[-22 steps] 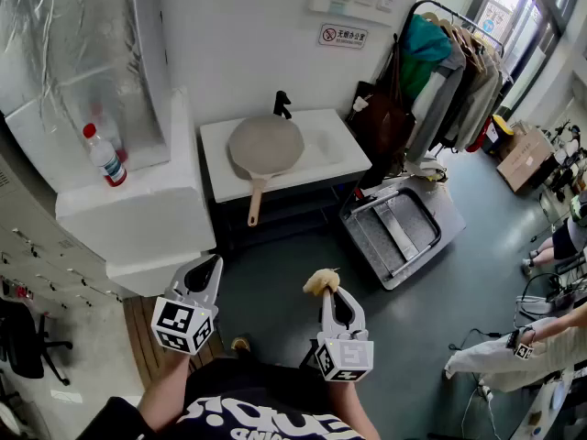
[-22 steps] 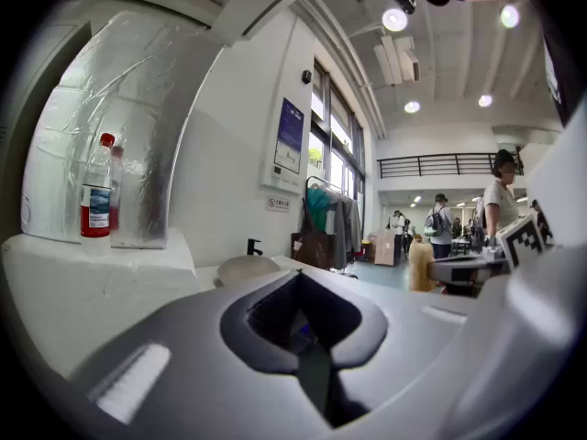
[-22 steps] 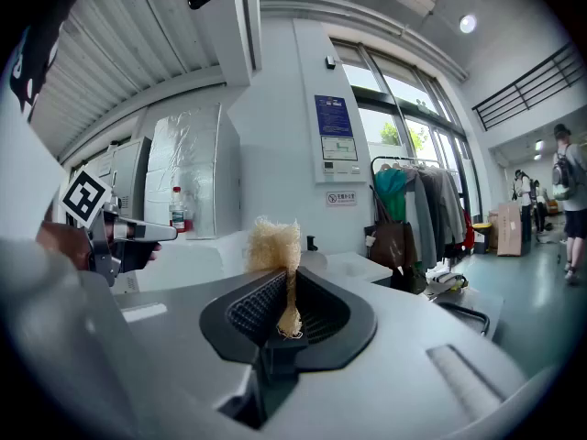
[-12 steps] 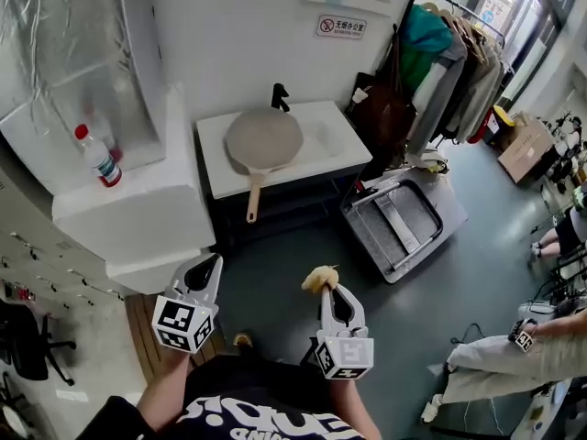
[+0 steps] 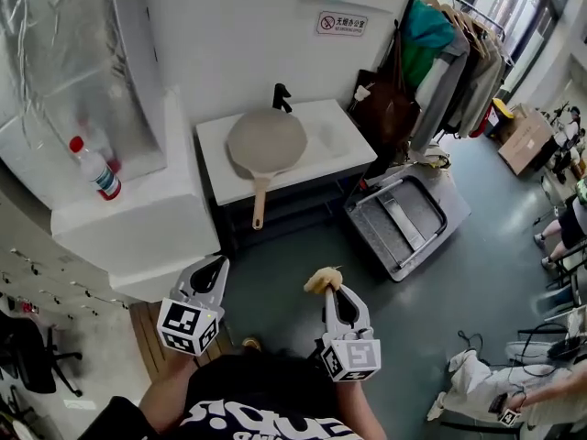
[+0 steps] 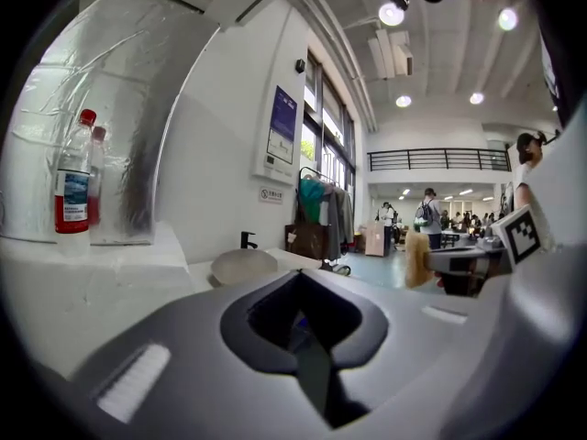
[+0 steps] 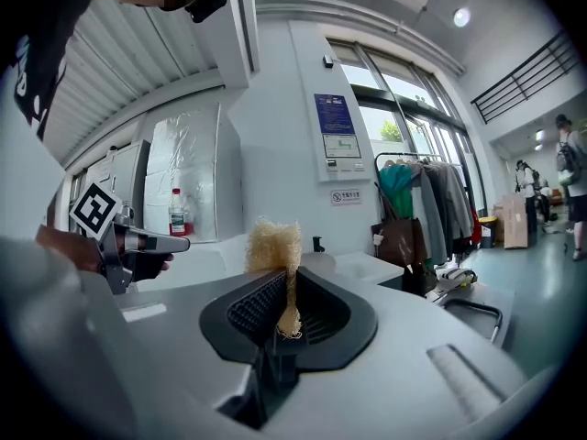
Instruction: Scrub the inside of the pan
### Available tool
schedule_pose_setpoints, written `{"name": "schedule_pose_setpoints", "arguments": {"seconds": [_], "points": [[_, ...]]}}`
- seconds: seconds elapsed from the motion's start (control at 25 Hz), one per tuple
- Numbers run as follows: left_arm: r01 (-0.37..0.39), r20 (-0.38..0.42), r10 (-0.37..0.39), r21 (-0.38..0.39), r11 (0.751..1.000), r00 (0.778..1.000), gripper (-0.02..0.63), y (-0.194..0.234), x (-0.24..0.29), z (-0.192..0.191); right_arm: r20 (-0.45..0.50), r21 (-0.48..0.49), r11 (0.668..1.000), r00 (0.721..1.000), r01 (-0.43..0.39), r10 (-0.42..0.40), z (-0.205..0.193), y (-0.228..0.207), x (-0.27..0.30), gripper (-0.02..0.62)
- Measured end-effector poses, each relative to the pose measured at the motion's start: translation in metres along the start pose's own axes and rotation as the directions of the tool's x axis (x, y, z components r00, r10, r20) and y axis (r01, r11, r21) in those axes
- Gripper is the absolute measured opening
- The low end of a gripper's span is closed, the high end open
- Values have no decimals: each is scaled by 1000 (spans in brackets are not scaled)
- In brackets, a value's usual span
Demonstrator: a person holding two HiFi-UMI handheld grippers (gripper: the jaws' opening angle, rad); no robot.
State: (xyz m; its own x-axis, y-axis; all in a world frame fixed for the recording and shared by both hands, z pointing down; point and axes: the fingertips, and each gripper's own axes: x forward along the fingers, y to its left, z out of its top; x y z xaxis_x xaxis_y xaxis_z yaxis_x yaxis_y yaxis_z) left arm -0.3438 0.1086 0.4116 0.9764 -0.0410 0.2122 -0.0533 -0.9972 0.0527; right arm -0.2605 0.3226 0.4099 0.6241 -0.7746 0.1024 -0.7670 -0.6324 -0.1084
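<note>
A beige pan (image 5: 266, 142) with a wooden handle lies over the white sink counter (image 5: 337, 159) against the far wall; the left gripper view shows the pan (image 6: 243, 266) small and distant. My right gripper (image 5: 327, 287) is shut on a tan fibrous scrubber (image 5: 320, 280), whose tuft (image 7: 272, 247) sticks up between the jaws. My left gripper (image 5: 213, 271) is shut with nothing in it. Both grippers hang low in front of me, well short of the counter.
A black tap (image 5: 281, 97) stands behind the pan. A plastic bottle with a red cap (image 5: 94, 168) sits on the white ledge (image 5: 138, 227) at left. A folded cart (image 5: 404, 214) lies on the floor right of the sink, next to a clothes rack (image 5: 449, 53).
The view has shifted slightly and the counter sits a little nearer. Both grippers keep their pose and the scrubber stays gripped. A person at the lower right has moved.
</note>
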Motion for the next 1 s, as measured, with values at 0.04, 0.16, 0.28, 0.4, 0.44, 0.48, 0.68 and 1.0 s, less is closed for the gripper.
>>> {"name": "schedule_pose_setpoints", "arguments": {"seconds": [0.04,0.16,0.28,0.4,0.44,0.48,0.68,1.0], "points": [[6,-1,-6,5,1000,1000,-3,4,1,-1,1,1,1000,1000,5,-5,-1,2,2,38],[21,-7,-21,10,1000,1000,-3,12,10,-4,1,-9,1000,1000,25,-25,-1,2,10,38],[41,-20,-41,15,999,999,-3,16,16,-8,7,-13,999,999,39,-39,1,1,16,38],[52,-19,-51,21,998,998,-3,23,25,-6,13,-20,999,999,48,-48,6,-2,28,38],[54,-19,-53,22,998,998,-3,26,28,-6,14,-24,999,999,48,-48,7,-3,33,38],[55,-19,-55,23,998,998,-3,29,32,-6,16,-28,998,999,48,-47,8,-4,38,38],[50,-13,-49,23,998,999,-3,42,61,-2,21,-20,999,999,38,-38,12,-23,68,38],[18,-22,-18,6,1000,1000,-3,66,124,1,3,-32,999,1000,-6,6,12,-52,135,38]]}}
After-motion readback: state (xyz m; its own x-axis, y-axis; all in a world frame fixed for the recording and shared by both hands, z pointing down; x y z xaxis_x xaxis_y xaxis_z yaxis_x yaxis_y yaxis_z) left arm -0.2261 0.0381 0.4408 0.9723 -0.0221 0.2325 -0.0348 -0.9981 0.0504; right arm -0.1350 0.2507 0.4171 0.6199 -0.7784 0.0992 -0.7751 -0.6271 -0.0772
